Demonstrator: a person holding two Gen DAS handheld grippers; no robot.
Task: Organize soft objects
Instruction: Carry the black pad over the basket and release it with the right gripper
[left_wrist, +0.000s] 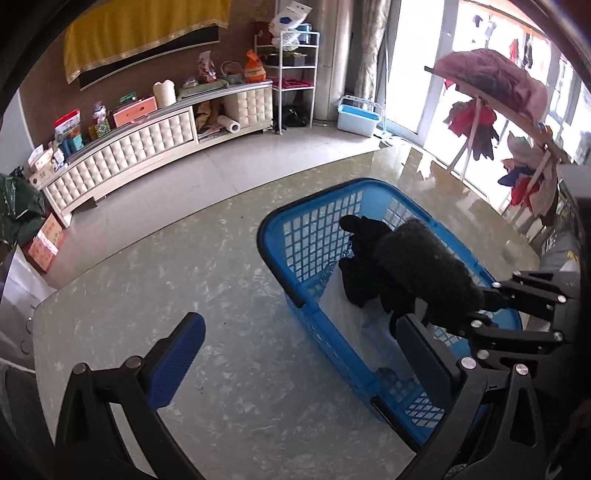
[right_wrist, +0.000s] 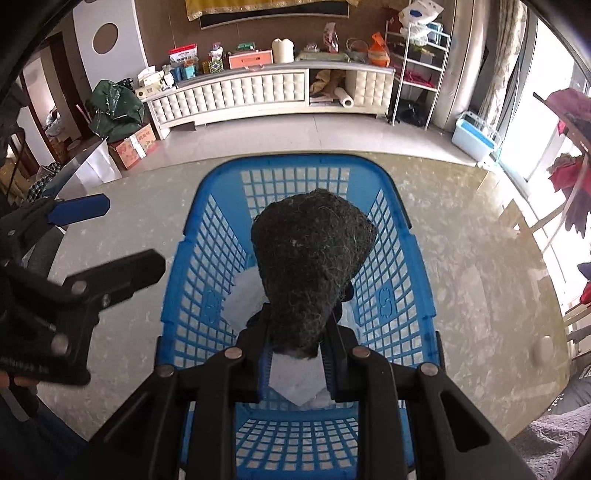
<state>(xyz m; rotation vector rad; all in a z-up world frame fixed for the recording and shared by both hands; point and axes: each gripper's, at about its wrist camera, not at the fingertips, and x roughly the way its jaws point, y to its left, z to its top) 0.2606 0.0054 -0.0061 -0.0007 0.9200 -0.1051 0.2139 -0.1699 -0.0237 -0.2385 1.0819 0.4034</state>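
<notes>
A blue plastic basket (left_wrist: 295, 258) stands on the marbled table; it also shows in the right wrist view (right_wrist: 207, 236). Inside lie a white cloth (left_wrist: 343, 314) and black garments (left_wrist: 362, 251). My right gripper (right_wrist: 297, 332) is shut on a dark fuzzy cloth (right_wrist: 310, 258) and holds it above the basket's middle. The same cloth (left_wrist: 424, 266) and the right gripper (left_wrist: 487, 306) show in the left wrist view. My left gripper (left_wrist: 299, 347) is open and empty, its blue fingers (left_wrist: 177, 362) spread across the basket's near left wall.
The table (left_wrist: 166, 288) has bare surface left of the basket. A padded white cabinet (left_wrist: 122, 162) with clutter lines the far wall. A clothes rack (left_wrist: 509, 122) stands by the window on the right. A grey cloth (right_wrist: 554, 439) lies at the table's near right edge.
</notes>
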